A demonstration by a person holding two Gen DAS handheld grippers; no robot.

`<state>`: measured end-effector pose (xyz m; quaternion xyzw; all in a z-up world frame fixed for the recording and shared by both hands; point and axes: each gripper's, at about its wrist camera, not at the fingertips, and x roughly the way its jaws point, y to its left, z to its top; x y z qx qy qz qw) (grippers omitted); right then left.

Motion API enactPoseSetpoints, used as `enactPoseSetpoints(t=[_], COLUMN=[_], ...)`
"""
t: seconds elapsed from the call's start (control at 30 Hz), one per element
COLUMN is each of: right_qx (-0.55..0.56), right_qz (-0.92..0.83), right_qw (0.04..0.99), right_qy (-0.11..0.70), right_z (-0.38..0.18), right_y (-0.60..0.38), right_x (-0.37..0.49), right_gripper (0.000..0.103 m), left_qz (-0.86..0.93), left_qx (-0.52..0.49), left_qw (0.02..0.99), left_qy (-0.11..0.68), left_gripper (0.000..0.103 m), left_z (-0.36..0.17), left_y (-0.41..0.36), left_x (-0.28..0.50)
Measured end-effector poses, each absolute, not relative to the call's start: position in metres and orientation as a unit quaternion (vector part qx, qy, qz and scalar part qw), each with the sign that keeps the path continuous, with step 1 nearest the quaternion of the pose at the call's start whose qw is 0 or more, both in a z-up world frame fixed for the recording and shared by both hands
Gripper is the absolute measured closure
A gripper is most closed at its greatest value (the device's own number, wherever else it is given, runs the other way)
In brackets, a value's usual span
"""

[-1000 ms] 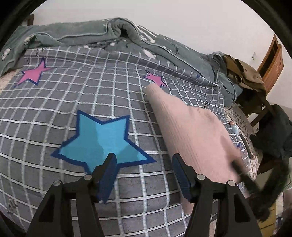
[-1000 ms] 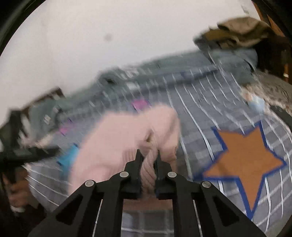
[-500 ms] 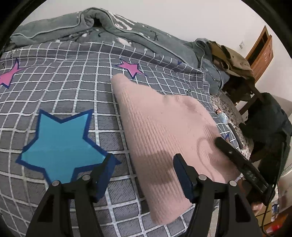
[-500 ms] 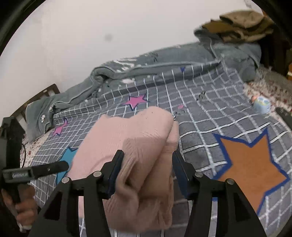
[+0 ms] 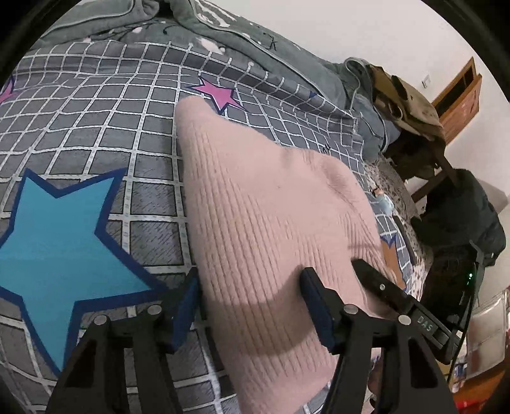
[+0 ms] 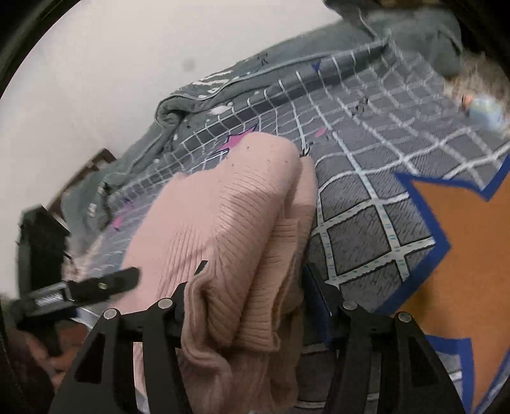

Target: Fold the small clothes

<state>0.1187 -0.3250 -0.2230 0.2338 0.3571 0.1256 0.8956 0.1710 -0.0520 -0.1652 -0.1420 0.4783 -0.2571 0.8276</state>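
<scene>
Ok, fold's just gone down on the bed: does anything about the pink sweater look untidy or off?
Mostly neat. The pink sweater lies flat on the checked bedspread, but at its near end a ribbed edge bunches into loose rolls between the open right gripper fingers instead of lying flush. Nothing looks torn or spilled.

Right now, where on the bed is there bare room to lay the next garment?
Free: the checked cover around the blue star, left of the pink sweater, and the orange star patch on its other side. Crowded: the grey blanket bunched along the far edge.
</scene>
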Motion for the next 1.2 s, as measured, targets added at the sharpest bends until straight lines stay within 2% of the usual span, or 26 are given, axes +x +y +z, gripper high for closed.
enactPoseSetpoints(t=[0.07, 0.1, 0.17, 0.27, 0.4, 0.47, 0.5, 0.6, 0.63, 0.7, 0.8, 0.97, 1.2], right_qx=[0.236, 0.230, 0.219, 0.215, 0.205, 0.204, 0.210, 0.190, 0.179, 0.177, 0.170, 0.127, 0.119], right_qz=[0.137, 0.136, 0.133, 0.136, 0.134, 0.140, 0.155, 0.159, 0.162, 0.177, 0.188, 0.146, 0.120], right_qw=[0.891, 0.891, 0.892, 0.897, 0.907, 0.911, 0.910, 0.922, 0.926, 0.924, 0.917, 0.930, 0.924], right_qy=[0.363, 0.367, 0.372, 0.362, 0.343, 0.330, 0.321, 0.298, 0.292, 0.288, 0.308, 0.311, 0.343], right_z=[-0.223, -0.222, -0.216, -0.202, -0.188, -0.179, -0.173, -0.152, -0.146, -0.139, -0.139, -0.152, -0.184], right_y=[-0.324, -0.321, -0.316, -0.312, -0.301, -0.294, -0.290, -0.271, -0.262, -0.250, -0.234, -0.233, -0.254], right_x=[0.121, 0.122, 0.124, 0.122, 0.118, 0.118, 0.119, 0.126, 0.131, 0.141, 0.155, 0.140, 0.115], right_gripper=[0.046, 0.046, 0.055, 0.065, 0.074, 0.082, 0.082, 0.083, 0.083, 0.083, 0.082, 0.081, 0.077], left_qz=[-0.250, -0.247, -0.247, -0.245, -0.241, -0.238, -0.238, -0.228, -0.225, -0.211, -0.228, -0.200, -0.188], left_qx=[-0.142, -0.141, -0.134, -0.138, -0.136, -0.138, -0.140, -0.137, -0.132, -0.125, -0.149, -0.077, -0.059], left_qw=[0.835, 0.838, 0.844, 0.847, 0.857, 0.862, 0.864, 0.873, 0.876, 0.885, 0.872, 0.892, 0.891], left_qy=[0.470, 0.465, 0.457, 0.450, 0.436, 0.425, 0.421, 0.409, 0.405, 0.395, 0.405, 0.397, 0.408], left_gripper=[0.057, 0.059, 0.065, 0.068, 0.070, 0.072, 0.072, 0.083, 0.094, 0.101, 0.101, 0.101, 0.097], left_z=[-0.162, -0.160, -0.154, -0.145, -0.130, -0.120, -0.115, -0.104, -0.102, -0.097, -0.101, -0.107, -0.117], left_y=[-0.053, -0.053, -0.053, -0.049, -0.041, -0.033, -0.027, -0.013, -0.009, 0.001, 0.016, 0.005, -0.003], left_x=[0.170, 0.170, 0.169, 0.171, 0.174, 0.177, 0.178, 0.185, 0.187, 0.192, 0.201, 0.194, 0.185])
